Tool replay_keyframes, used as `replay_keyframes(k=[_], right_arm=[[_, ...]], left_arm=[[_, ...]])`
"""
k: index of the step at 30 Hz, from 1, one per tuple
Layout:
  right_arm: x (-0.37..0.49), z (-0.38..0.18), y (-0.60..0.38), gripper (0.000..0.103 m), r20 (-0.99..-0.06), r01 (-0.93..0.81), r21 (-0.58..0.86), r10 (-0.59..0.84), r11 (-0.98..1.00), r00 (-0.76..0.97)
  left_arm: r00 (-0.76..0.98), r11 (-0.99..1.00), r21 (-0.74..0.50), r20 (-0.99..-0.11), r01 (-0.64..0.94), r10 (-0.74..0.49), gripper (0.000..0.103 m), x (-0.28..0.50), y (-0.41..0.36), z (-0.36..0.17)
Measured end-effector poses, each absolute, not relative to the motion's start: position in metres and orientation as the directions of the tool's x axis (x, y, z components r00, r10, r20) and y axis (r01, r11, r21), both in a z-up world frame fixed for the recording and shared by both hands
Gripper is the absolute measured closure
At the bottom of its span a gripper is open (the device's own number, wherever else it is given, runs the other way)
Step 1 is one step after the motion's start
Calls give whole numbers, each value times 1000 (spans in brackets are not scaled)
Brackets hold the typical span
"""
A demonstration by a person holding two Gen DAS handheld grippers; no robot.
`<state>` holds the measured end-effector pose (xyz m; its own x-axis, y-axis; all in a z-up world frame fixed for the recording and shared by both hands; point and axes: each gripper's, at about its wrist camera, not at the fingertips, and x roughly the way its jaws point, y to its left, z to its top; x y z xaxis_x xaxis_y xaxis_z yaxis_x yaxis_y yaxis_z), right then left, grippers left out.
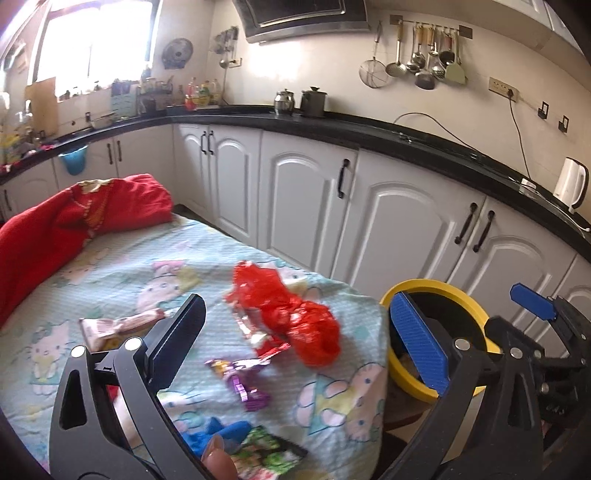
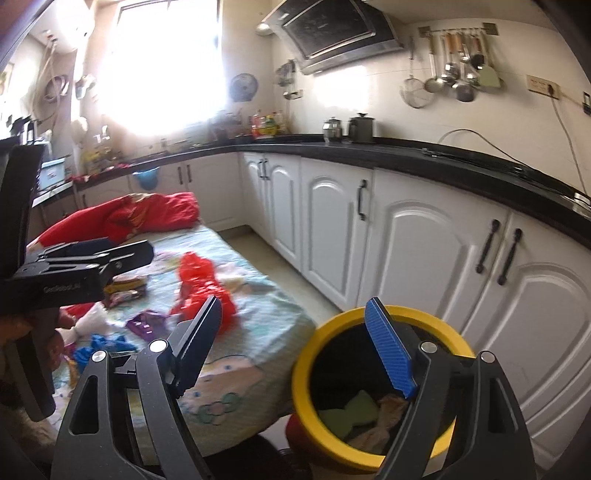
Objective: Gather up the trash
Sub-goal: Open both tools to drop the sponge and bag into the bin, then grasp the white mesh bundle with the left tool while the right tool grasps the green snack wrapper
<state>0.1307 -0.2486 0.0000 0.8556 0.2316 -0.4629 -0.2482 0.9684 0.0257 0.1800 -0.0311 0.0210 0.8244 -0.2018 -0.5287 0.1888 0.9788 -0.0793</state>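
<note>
Right gripper (image 2: pixel 295 350) – jaws wide apart, nothing between them, above the yellow-rimmed bin (image 2: pixel 373 384) beside the cloth-covered surface (image 1: pixel 110 266). Left gripper (image 1: pixel 299 339) – released, empty, over the red plastic bag (image 1: pixel 291 314) and wrappers (image 1: pixel 240 380).

Home kitchen, range hood (image 1: pixel 303 16), white cabinets (image 1: pixel 303 199), hanging utensils (image 1: pixel 424 55)

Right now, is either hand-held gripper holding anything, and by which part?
Nothing is held. The left hand-held gripper and the right hand-held gripper both stand open and empty, the right one over the yellow bin.
</note>
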Motion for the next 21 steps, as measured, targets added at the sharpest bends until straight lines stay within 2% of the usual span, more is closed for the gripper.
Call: replay_keyframes(k=[13,21], right_arm=[[117,-15,-158,26,-523,-429,24,377,903,764],[112,-32,-120,26,-573,-492,30,418,870,705]], left_arm=[[845,996,-60,-529,61,-84,11,155,50,20],[841,999,-52,-540,-7,-22,11,138,100,13]])
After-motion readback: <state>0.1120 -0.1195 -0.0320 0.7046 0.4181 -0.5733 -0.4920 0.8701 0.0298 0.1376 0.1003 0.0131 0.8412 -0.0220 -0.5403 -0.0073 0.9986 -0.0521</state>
